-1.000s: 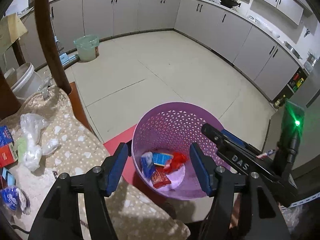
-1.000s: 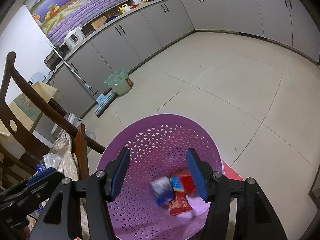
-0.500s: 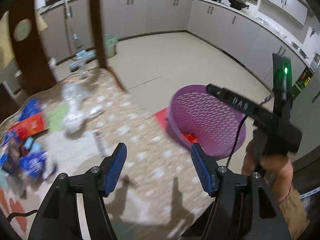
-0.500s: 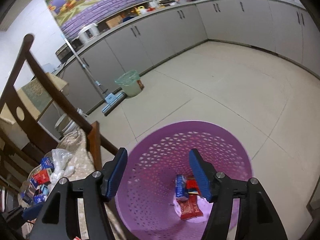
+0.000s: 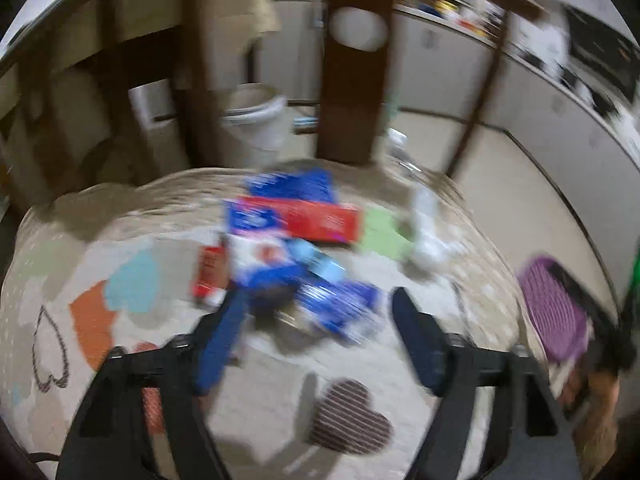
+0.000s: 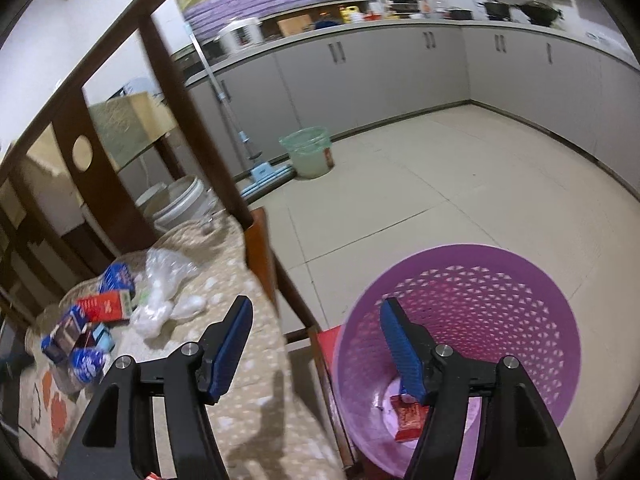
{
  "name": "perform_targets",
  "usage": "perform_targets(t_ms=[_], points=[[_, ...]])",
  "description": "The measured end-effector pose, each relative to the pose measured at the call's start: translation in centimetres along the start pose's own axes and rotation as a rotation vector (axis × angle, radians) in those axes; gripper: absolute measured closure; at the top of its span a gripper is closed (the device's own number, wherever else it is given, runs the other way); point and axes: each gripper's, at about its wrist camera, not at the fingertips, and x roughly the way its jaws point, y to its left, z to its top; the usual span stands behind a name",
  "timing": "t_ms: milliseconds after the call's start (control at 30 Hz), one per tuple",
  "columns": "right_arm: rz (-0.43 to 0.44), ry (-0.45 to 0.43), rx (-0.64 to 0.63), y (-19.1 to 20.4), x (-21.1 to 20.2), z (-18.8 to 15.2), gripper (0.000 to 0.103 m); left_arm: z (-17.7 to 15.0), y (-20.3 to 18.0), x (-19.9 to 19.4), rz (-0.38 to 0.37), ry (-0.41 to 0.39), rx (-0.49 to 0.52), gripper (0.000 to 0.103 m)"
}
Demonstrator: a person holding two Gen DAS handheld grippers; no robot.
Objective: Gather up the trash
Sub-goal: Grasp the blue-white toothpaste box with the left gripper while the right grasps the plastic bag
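Note:
A purple mesh basket stands on the floor beside the table, with a red wrapper in its bottom; it also shows at the right edge of the blurred left wrist view. My right gripper is open and empty, above the table edge and the basket rim. My left gripper is open and empty above a pile of trash on the table: a red box, blue packets, a small red packet and crumpled clear plastic. The same pile shows in the right wrist view.
A patterned cloth covers the table. A dark wooden chair stands behind it. A white bucket, a green bin and a mop stand on the floor by grey cabinets.
My left gripper has swung left from above the basket to over the trash pile on the table. My right gripper has turned left, so the basket now sits at lower right.

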Motion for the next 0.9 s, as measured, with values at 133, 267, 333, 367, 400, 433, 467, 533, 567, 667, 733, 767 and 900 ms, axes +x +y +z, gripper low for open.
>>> perform_targets(t_ms=[133,267,333,367,400,433,467,533,567,667,733,767,900], points=[[0.010,0.015,-0.041,1.7,0.5,-0.4,0.032,3.0,3.0,2.7,0.038,0.044,-0.029,0.016],[0.015,0.032,-0.073,3.0,1.1,-0.9,0.032,4.8,3.9,6.9,0.069,0.134,-0.024,0.015],[0.018,0.036,-0.086,3.5,1.2,-1.0,0.032,4.9,3.8,8.1,0.071,0.161,-0.026,0.016],[0.020,0.038,-0.093,3.7,1.3,-1.1,0.032,4.9,3.6,8.7,0.065,0.168,-0.022,0.016],[0.022,0.041,-0.100,3.9,1.4,-1.1,0.032,5.0,3.5,9.3,0.066,0.169,-0.016,0.016],[0.025,0.043,-0.105,4.1,1.5,-1.1,0.032,4.9,3.4,9.8,0.076,0.175,-0.002,0.016],[0.027,0.045,-0.109,4.2,1.6,-1.0,0.032,4.8,3.2,10.1,0.085,0.184,0.012,0.021],[0.046,0.055,-0.111,4.6,2.0,-1.0,0.032,4.4,3.4,10.8,0.083,0.205,0.012,0.052],[0.062,0.063,-0.107,4.9,2.3,-1.0,0.032,4.1,3.6,10.9,0.088,0.215,-0.001,0.055],[0.122,0.097,-0.097,5.8,3.3,-1.0,0.032,3.7,4.2,9.7,0.057,0.184,-0.026,0.055],[0.149,0.118,-0.101,6.5,3.8,-1.2,0.032,3.3,4.6,8.0,0.026,0.153,-0.047,0.055],[0.158,0.124,-0.106,6.9,4.0,-1.3,0.032,3.1,4.8,6.8,0.004,0.133,-0.057,0.055],[0.219,0.150,-0.136,9.0,5.0,-1.0,0.032,2.0,4.9,2.4,-0.054,0.054,-0.069,0.055]])
